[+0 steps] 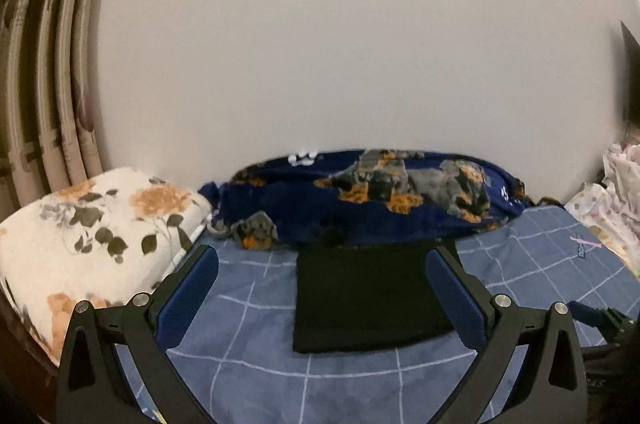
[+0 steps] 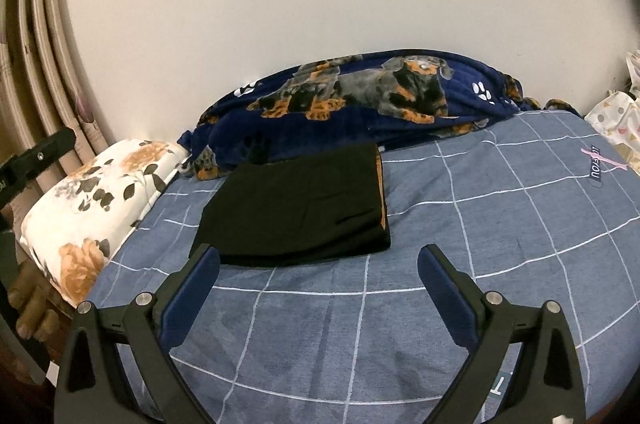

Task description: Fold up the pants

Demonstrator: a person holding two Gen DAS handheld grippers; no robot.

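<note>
Black pants (image 1: 360,298) (image 2: 300,204) lie folded into a flat rectangle on the blue checked bedsheet (image 1: 248,356) (image 2: 460,244). My left gripper (image 1: 320,256) is open, its blue-padded fingers (image 1: 188,288) spread wide, with the folded pants straight ahead between them and nothing held. My right gripper (image 2: 319,254) is also open and empty, hovering just in front of the near edge of the pants. The right gripper (image 1: 600,320) shows as a dark piece at the right edge of the left wrist view.
A navy dog-print blanket (image 1: 360,200) (image 2: 360,100) is bunched along the white wall behind the pants. A floral pillow (image 1: 88,240) (image 2: 96,200) lies at the left, pale patterned cloth (image 1: 612,192) (image 2: 616,120) at the right. A hand (image 2: 32,312) appears at the lower left.
</note>
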